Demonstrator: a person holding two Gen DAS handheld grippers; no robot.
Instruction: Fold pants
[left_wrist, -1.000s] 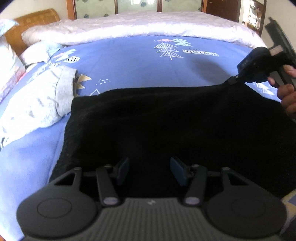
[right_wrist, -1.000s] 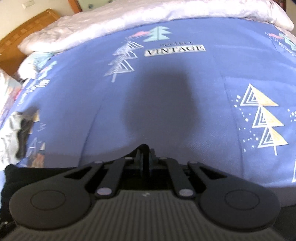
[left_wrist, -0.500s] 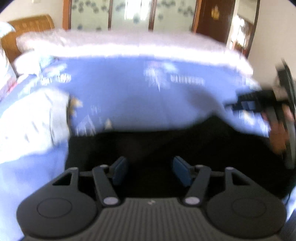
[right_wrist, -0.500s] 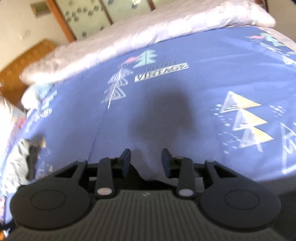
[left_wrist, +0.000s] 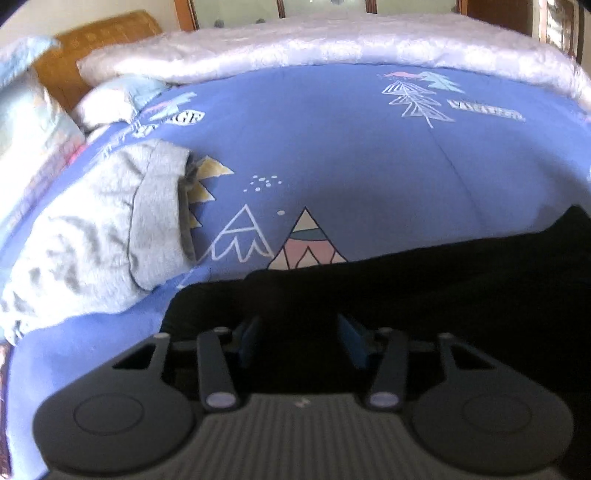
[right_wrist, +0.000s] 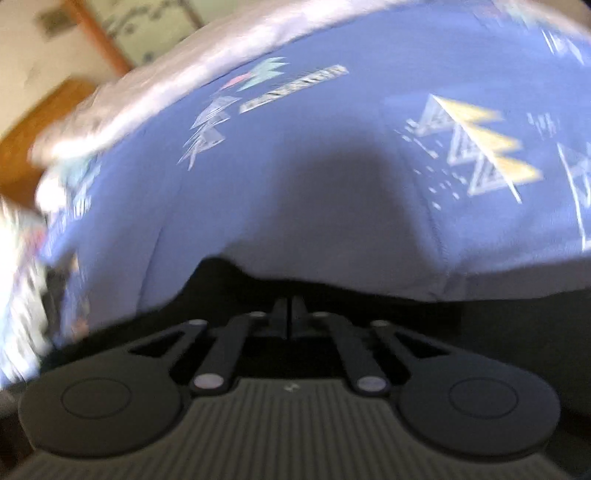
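The black pants (left_wrist: 424, 295) lie on the blue printed bedsheet (left_wrist: 351, 155) and fill the lower right of the left wrist view. My left gripper (left_wrist: 300, 341) hovers over their near left part. Its blue pads (left_wrist: 249, 339) stand apart and are closing, with only flat black cloth beneath them. In the blurred right wrist view, my right gripper (right_wrist: 289, 314) is shut, its fingertips over the far edge of the pants (right_wrist: 480, 317). Whether cloth is pinched between them cannot be told.
A crumpled grey garment (left_wrist: 103, 229) lies on the sheet to the left of the pants. Pillows (left_wrist: 33, 110) and a wooden headboard (left_wrist: 85, 48) are at the far left. A white quilt (left_wrist: 332, 48) runs along the far side of the bed.
The right gripper let go of the pants' raised edge, opened, then shut again and rolled. The pants' far edge has dropped lower. The right gripper and hand have left the left wrist view.
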